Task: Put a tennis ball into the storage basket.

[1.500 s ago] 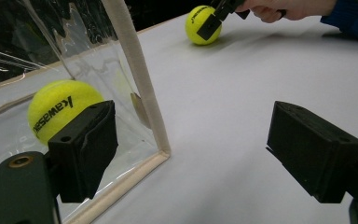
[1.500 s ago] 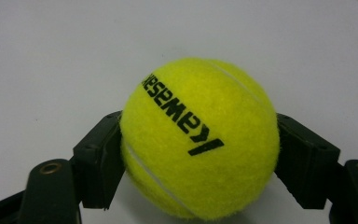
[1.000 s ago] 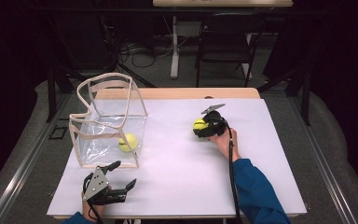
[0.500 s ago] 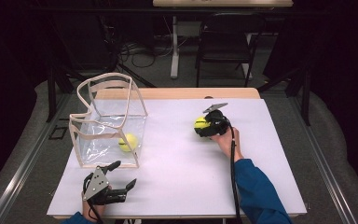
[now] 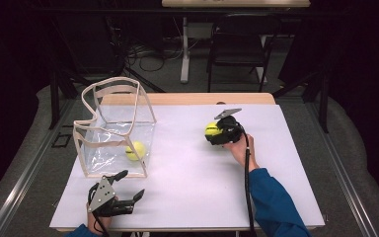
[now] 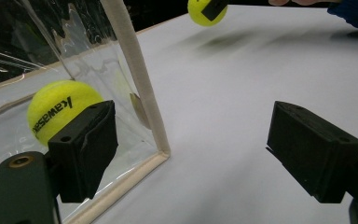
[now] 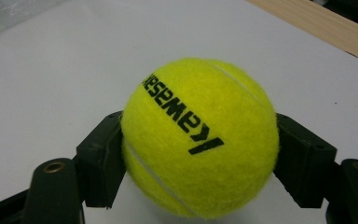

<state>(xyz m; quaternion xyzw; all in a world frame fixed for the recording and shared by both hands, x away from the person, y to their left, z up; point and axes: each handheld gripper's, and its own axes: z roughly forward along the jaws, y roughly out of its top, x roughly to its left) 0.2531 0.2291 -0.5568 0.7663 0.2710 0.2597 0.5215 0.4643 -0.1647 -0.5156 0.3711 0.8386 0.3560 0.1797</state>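
Note:
A yellow tennis ball [image 7: 200, 135] with black lettering is clamped between the black jaws of my right gripper [image 7: 200, 161], just above the white table. In the high view this ball [image 5: 210, 128] and the right gripper [image 5: 214, 133] are right of the table's centre. A second tennis ball [image 5: 135, 150] lies inside a clear bag with beige edging [image 5: 112, 80] at the left. My left gripper [image 5: 132, 183] rests near the front left edge, open, with nothing between its jaws. In its own view the left gripper [image 6: 200, 149] faces the bag's corner [image 6: 135, 74], with the bagged ball [image 6: 58, 109] behind the film.
The white table top [image 5: 187, 177] runs on a wooden desk whose far edge [image 5: 187, 98] shows behind it. A dark chair [image 5: 237, 49] and cables stand on the floor beyond. A blue sleeve [image 5: 271, 202] comes in from the front right.

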